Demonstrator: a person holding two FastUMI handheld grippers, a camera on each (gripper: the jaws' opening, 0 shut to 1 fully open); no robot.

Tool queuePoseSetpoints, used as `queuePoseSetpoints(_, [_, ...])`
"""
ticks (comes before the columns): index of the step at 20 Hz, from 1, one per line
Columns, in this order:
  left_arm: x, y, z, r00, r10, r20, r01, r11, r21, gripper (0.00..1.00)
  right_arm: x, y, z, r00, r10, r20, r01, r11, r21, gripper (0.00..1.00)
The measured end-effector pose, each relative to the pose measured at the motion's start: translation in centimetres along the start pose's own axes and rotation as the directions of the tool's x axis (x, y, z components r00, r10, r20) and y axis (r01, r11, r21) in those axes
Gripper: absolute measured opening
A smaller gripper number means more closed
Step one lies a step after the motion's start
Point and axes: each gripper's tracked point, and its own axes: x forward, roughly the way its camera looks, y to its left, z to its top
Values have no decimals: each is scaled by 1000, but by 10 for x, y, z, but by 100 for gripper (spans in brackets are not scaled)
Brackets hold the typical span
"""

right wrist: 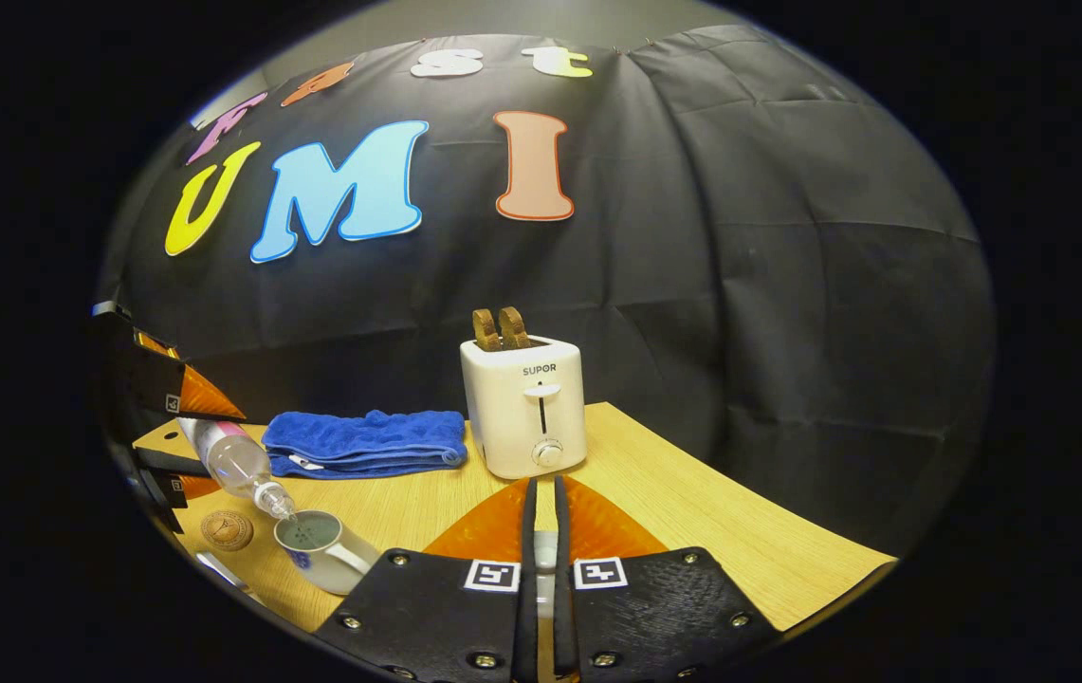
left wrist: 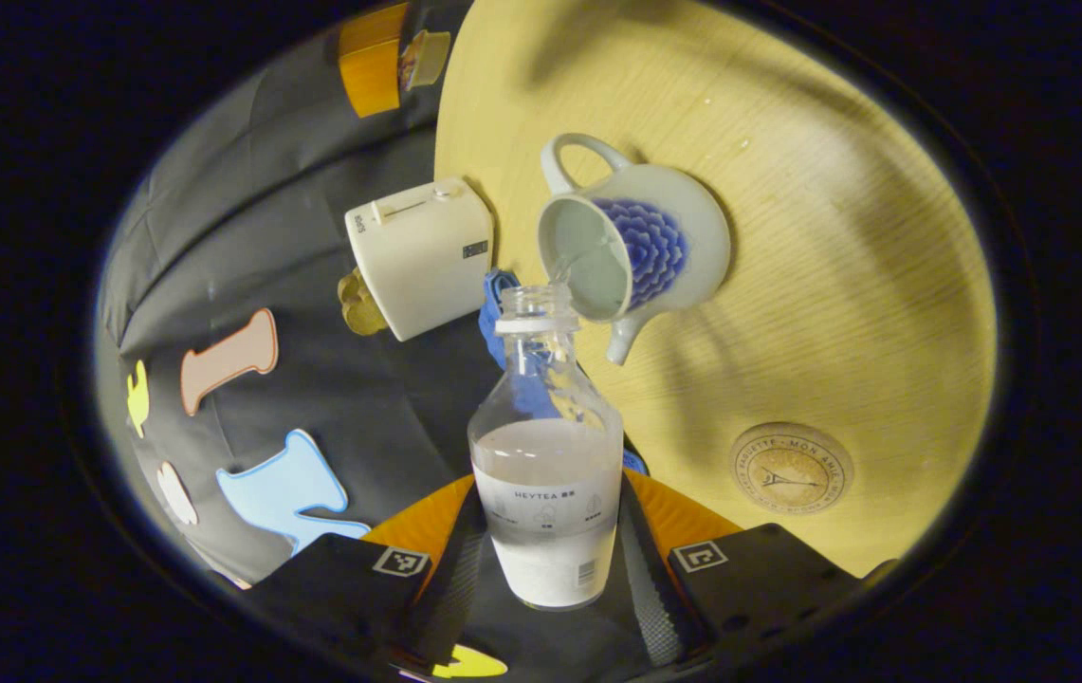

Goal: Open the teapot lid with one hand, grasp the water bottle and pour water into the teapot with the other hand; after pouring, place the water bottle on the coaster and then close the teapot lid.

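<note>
My left gripper (left wrist: 550, 569) is shut on a clear water bottle (left wrist: 545, 474), uncapped and partly full. The bottle is tipped so its mouth hangs over the rim of the white teapot (left wrist: 635, 247) with a blue flower pattern. The pot stands open on the wooden table, with water inside it. A round coaster (left wrist: 790, 468) lies close by on the table. In the right gripper view the same bottle (right wrist: 237, 463) slants down to the teapot (right wrist: 322, 550), with the coaster (right wrist: 227, 529) beside it. My right gripper (right wrist: 543, 545) is shut on a thin pale piece, apparently the teapot lid, held off to the side.
A white toaster (right wrist: 526, 408) with toast in its slots stands at the table's back edge, and a folded blue towel (right wrist: 365, 441) lies beside it. The wooden table (right wrist: 692, 531) stretches out to the right of the toaster.
</note>
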Motion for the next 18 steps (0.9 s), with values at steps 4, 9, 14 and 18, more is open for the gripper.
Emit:
queuePoseSetpoints(4, [-4,-3,-1,1000,-6,-27,8,995,101,85,0,0,0,1000,0,-1,0,1000,7,7])
queuePoseSetpoints(9, [-4,1,-4,999,-5,-49,14,983,182,85,0,1,0,1000,6,0,-7,1000,10,7])
queuePoseSetpoints(14, [-7,-1,-2,998,4,-62,11,971,241,86,0,0,0,1000,6,1,-6,1000,12,7])
queuePoseSetpoints(18, [-10,0,1,997,21,-71,1,958,288,85,0,-1,0,1000,5,-2,-5,1000,20,7])
